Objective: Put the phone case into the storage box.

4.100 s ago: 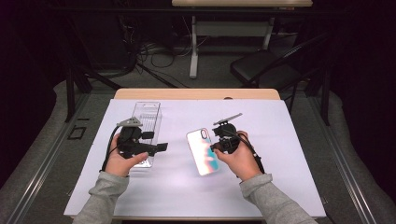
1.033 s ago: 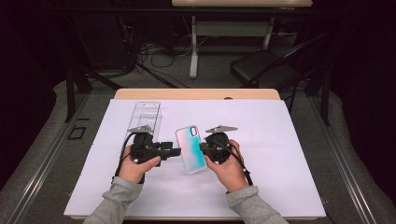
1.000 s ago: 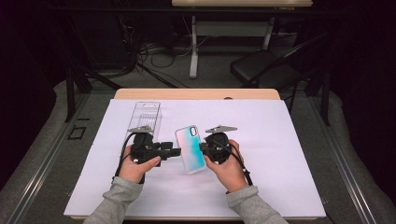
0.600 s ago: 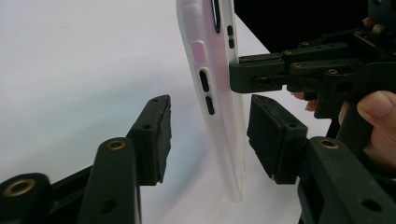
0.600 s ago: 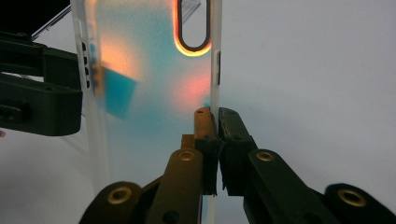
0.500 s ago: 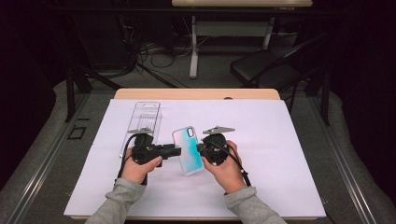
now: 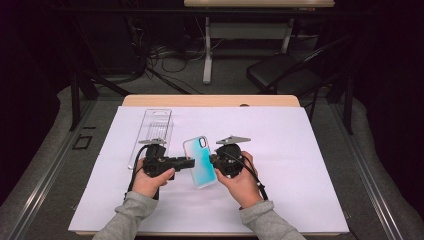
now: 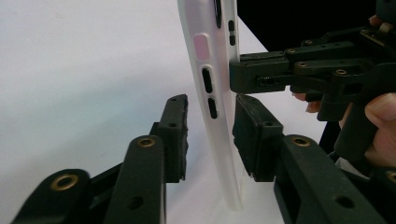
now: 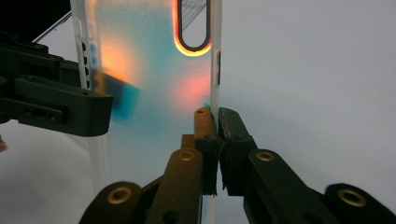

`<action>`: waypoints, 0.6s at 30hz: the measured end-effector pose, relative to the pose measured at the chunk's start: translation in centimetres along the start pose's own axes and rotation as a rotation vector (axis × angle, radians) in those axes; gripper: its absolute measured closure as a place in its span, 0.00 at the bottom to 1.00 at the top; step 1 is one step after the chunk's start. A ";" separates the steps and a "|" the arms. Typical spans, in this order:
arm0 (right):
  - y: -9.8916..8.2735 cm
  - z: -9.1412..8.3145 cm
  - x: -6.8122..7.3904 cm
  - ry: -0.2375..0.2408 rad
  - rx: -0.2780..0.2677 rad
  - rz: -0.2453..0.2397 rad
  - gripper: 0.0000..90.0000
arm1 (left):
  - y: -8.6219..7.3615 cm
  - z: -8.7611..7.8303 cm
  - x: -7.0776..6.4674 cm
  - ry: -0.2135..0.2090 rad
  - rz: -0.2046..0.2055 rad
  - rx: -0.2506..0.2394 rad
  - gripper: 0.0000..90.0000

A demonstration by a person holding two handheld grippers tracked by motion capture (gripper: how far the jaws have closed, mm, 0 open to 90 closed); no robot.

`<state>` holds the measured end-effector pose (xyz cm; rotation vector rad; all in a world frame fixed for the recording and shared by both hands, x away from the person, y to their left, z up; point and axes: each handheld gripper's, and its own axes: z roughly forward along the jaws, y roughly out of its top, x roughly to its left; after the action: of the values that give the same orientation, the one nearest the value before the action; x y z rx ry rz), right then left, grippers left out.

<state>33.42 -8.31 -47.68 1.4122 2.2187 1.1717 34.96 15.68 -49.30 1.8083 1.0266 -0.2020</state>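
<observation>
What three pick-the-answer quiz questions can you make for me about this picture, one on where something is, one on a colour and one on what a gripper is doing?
1. Where is the clear plastic tray?
A. on the white sheet, beyond the left gripper
B. on the black chair
C. under the phone case

2. What colour is the middle of the phone case?
A. green
B. teal blue
C. black

3. What is the right gripper doing?
A. hanging open over the table
B. pinching one long edge of the phone case
C. holding the clear plastic tray

Answers:
1 A, because the high view shows it lying flat behind the left gripper.
2 B, because the high view shows a teal centre fading to pale edges.
3 B, because in the right gripper view its jaws are closed on the case's edge.
</observation>
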 end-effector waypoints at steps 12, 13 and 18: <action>-0.1 0.0 0.2 0.013 0.003 0.004 0.97 | -0.2 0.2 0.2 -0.036 -0.049 0.006 0.76; -0.1 0.0 0.2 0.014 0.001 0.004 0.97 | -0.2 0.2 0.3 -0.039 -0.050 0.007 0.77; -0.1 0.0 0.4 0.022 0.004 0.004 0.97 | -0.3 0.2 0.4 -0.035 -0.060 0.000 0.77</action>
<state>33.15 -8.01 -47.66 1.4120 2.2350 1.1909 35.10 15.81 -49.80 1.7695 1.0570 -0.2692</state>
